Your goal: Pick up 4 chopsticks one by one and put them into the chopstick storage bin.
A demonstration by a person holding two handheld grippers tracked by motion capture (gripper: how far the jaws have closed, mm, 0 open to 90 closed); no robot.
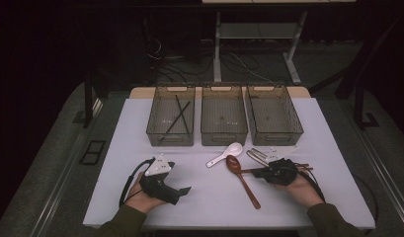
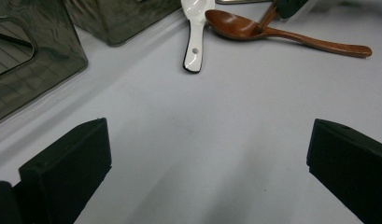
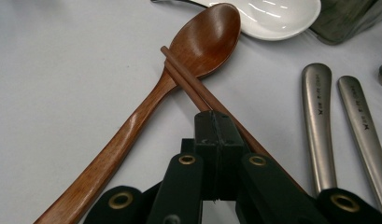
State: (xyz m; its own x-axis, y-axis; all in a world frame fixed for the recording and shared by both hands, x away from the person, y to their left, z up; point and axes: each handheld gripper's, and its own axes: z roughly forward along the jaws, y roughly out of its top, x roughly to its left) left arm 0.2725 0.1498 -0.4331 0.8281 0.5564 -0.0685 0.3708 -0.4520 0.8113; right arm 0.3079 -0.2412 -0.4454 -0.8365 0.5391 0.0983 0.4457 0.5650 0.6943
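Note:
My right gripper point(image 3: 215, 121) is shut on a pair of brown chopsticks point(image 3: 188, 79); their tips lie across the bowl of a wooden spoon point(image 3: 146, 102). In the high view this gripper point(image 1: 262, 172) sits right of centre, with the wooden spoon point(image 1: 244, 180) just to its left. A white ceramic spoon point(image 1: 223, 154) lies beyond it, and its bowl point(image 3: 272, 18) shows close by. My left gripper point(image 1: 182, 189) rests at the front left, its jaws wide open over bare table point(image 2: 209, 140), well short of the white spoon point(image 2: 194, 42) and the wooden spoon point(image 2: 282, 35).
Three clear grey bins stand in a row at the back: the left bin point(image 1: 155, 131) holds black chopsticks point(image 1: 177, 116); the middle bin point(image 1: 224, 136) and right bin point(image 1: 288, 133) look empty. Two metal utensil handles point(image 3: 338, 116) lie beside my right gripper.

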